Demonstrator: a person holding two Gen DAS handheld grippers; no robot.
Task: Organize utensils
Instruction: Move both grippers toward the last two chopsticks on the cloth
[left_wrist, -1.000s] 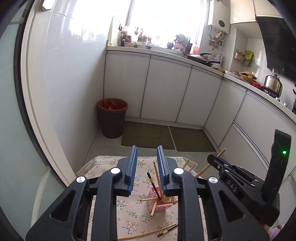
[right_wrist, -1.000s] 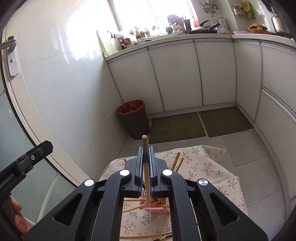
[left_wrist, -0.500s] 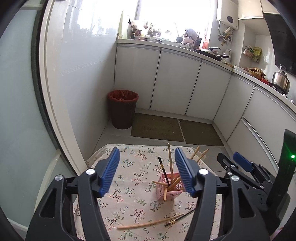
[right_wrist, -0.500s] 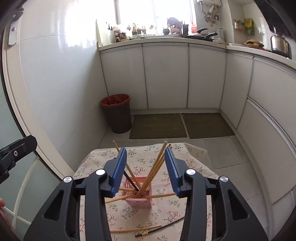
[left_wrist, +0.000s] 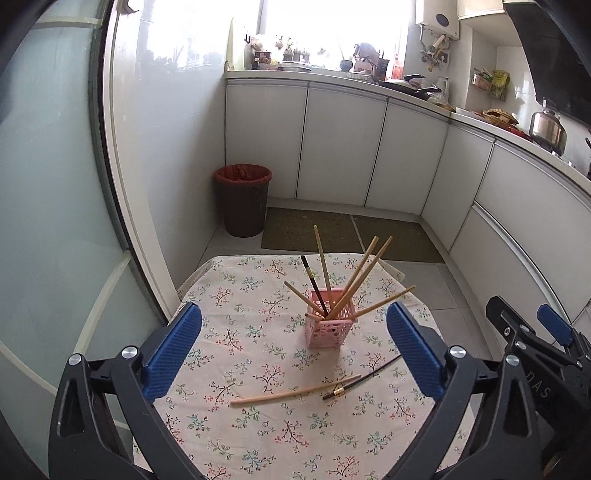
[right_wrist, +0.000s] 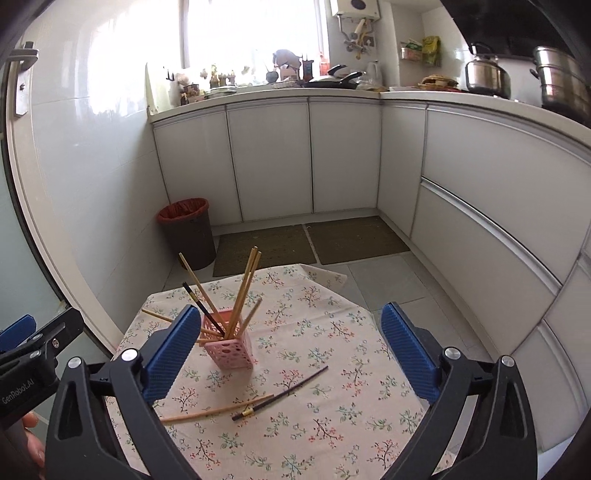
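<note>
A pink lattice holder (left_wrist: 327, 326) (right_wrist: 231, 349) stands on the floral tablecloth (left_wrist: 236, 354), with several wooden chopsticks and one black chopstick leaning in it. A loose wooden chopstick (left_wrist: 295, 391) (right_wrist: 218, 410) and a loose black chopstick (left_wrist: 362, 376) (right_wrist: 284, 391) lie end to end in front of it. My left gripper (left_wrist: 293, 314) hovers back from the holder, its jaws opening wide and nothing between them. My right gripper (right_wrist: 291, 314) hangs to the holder's right, its jaws also opening and holding nothing. Each one shows at the edge of the other's view.
A dark trash bin with a red liner (left_wrist: 243, 199) (right_wrist: 186, 230) stands on the floor past the table, beside two brown mats (left_wrist: 314, 232). White cabinets (right_wrist: 273, 158) line the back and right. A hand (right_wrist: 29, 439) holds the left gripper.
Both grippers have drawn back from the holder and spread their jaws wide. The right one has let go of a wooden chopstick, which now stands in the holder.
</note>
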